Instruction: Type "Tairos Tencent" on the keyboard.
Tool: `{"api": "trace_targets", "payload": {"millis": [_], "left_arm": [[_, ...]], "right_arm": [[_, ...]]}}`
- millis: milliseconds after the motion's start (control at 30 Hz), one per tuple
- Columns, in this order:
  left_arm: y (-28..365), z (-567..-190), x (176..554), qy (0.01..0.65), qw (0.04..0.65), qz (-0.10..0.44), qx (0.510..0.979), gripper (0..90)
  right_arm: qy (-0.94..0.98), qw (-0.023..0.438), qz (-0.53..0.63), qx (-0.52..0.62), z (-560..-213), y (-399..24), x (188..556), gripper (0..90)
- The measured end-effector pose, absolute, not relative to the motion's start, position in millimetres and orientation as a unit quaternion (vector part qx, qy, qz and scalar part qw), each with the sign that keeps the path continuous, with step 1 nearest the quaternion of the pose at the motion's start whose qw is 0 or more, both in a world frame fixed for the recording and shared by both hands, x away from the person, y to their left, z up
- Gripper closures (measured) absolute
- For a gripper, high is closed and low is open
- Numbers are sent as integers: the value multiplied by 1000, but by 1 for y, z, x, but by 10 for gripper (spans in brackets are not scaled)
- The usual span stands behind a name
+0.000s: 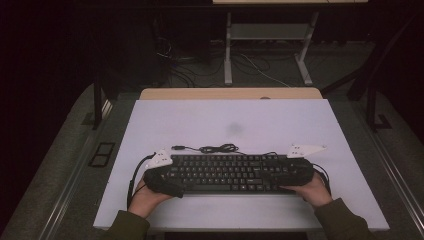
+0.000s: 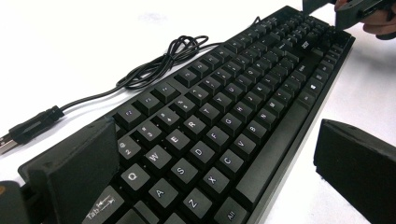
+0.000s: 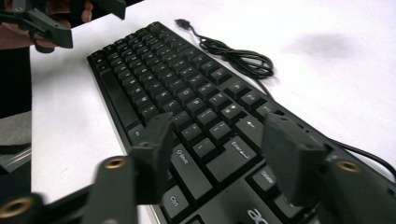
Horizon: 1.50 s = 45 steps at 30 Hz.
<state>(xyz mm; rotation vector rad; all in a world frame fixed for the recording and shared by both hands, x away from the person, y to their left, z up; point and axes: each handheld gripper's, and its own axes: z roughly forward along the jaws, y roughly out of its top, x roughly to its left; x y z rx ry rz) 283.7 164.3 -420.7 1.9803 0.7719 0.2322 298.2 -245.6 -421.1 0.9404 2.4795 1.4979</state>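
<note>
White tabletop (image 1: 250, 120), black keyboard (image 1: 227, 172) lying lengthwise between our hands. We've got the left gripper (image 2: 210, 163) spread wide across its left end, untouching; the right gripper (image 3: 215, 154), half closed, sits over the right end, not clamped yet.

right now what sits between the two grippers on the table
The black keyboard spans the whole stretch between the left gripper and the right gripper, one at each end. The high view shows it best.

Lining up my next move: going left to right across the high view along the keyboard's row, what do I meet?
Left gripper at the keyboard's left end → keyboard → right gripper at its right end. The coiled cable lies just behind the keyboard on the white table.
</note>
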Motion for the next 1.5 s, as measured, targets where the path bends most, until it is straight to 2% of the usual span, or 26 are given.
{"api": "trace_targets", "payload": {"millis": [367, 600, 900, 1500], "left_arm": [[160, -421, 287, 318, 481, 95, 812, 0], [159, -420, 288, 318, 481, 95, 812, 0], [154, -421, 293, 318, 481, 94, 812, 0], [145, -421, 298, 316, 481, 92, 812, 0]], "right_arm": [[834, 36, 470, 288, -427, -231, 302, 779], [844, 26, 458, 276, -430, -226, 302, 888], [856, 14, 444, 265, -436, -221, 301, 894], [871, 20, 420, 254, -443, -214, 300, 895]]}}
